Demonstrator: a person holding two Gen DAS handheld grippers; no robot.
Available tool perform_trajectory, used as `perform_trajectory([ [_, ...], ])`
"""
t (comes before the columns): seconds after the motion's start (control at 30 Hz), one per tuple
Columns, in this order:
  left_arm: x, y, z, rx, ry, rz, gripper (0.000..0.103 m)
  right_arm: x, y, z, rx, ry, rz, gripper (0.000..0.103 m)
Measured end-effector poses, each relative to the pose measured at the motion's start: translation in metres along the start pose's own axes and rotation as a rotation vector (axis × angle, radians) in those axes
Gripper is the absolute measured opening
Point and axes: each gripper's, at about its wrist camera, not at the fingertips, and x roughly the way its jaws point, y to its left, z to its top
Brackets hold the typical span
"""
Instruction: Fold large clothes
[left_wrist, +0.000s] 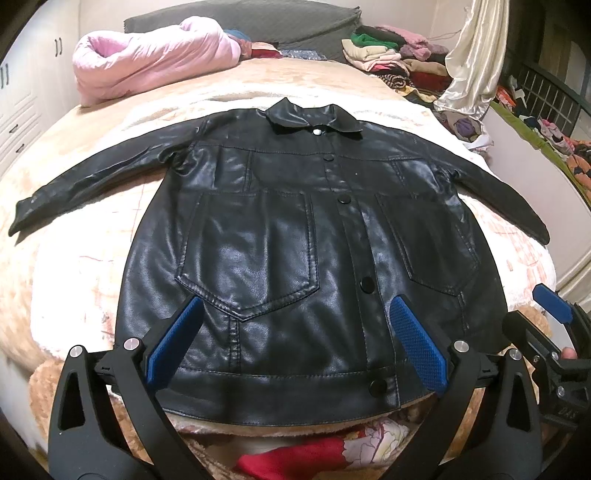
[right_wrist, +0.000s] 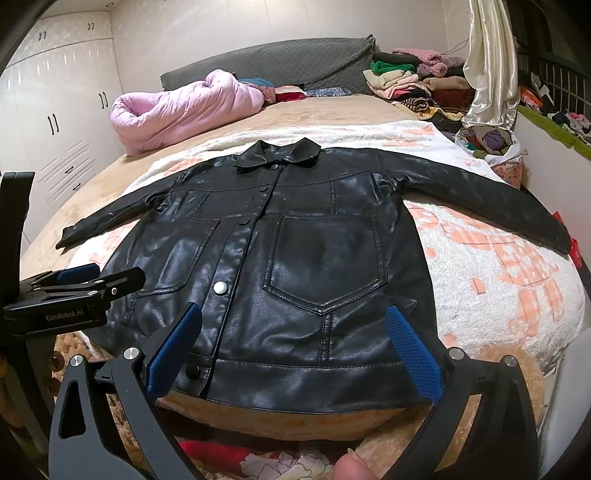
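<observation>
1. So far the black leather jacket (left_wrist: 280, 236) lies spread flat, front up and buttoned, on the pale blanket (left_wrist: 74, 266) that covers the bed (right_wrist: 332, 110), collar toward the headboard and hem toward the camera.
2. Both sleeves are stretched out to the sides: the left sleeve (left_wrist: 96, 181) and the right sleeve (right_wrist: 491, 199) each lie straight on the blanket, with no fold in either.
3. Judging from this, the laying-out step looks done and none of the folding has begun.
4. Over the hem, the left hand-held gripper (left_wrist: 295, 347) hovers with its blue pads spread wide, gripping nothing.
5. Alongside it, the right hand-held gripper (right_wrist: 295, 354) is likewise wide open and empty, above the hem on the jacket's other half.
6. What remains, as I judge it: bring each sleeve across the body, then fold the body in, hem toward collar.
7. Away from the work, a pink quilt (right_wrist: 177, 107) and a pile of clothes (right_wrist: 413, 81) sit near the headboard, well apart from the jacket.
</observation>
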Motion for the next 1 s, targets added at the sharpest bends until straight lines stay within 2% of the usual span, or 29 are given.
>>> perform_trajectory([
  [1.0, -0.0071, 0.0019, 0.0005, 0.006, -0.012, -0.001, 0.094, -0.0011, -0.0011, 0.0007, 0.002, 0.0, -0.001, 0.099],
])
